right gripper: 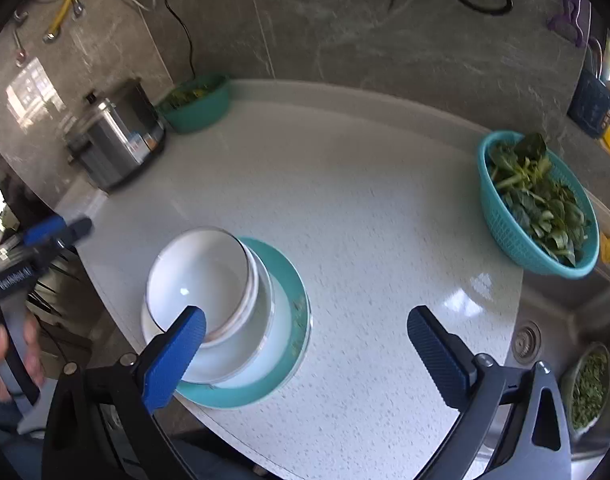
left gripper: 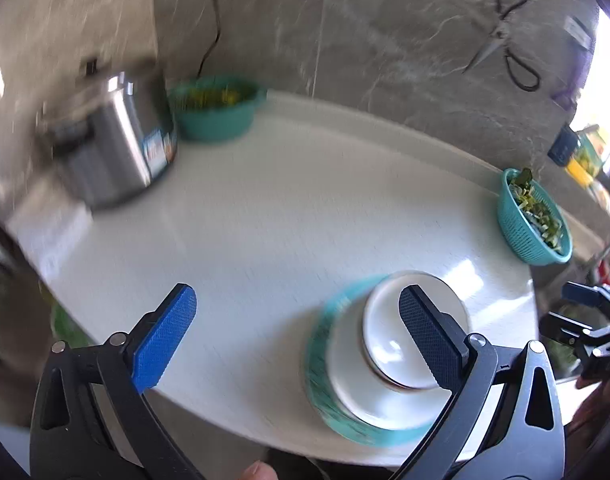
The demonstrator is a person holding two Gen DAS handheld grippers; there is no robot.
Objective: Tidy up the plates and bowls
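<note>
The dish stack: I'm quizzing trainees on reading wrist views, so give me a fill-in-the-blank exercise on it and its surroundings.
1. The white bowl sits at the ____ of the dish stack.
2. The lowest plate in the stack has a ____ rim.
3. The basket near the sink holds leafy ____.
4. The right gripper fingers hold ____.

Missing words: top; teal; greens; nothing

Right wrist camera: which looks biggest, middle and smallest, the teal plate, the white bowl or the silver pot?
1. Teal plate, widest.
2. White bowl, stacked on it.
3. Silver pot, though it stands farther away, so it may really be bigger.
</note>
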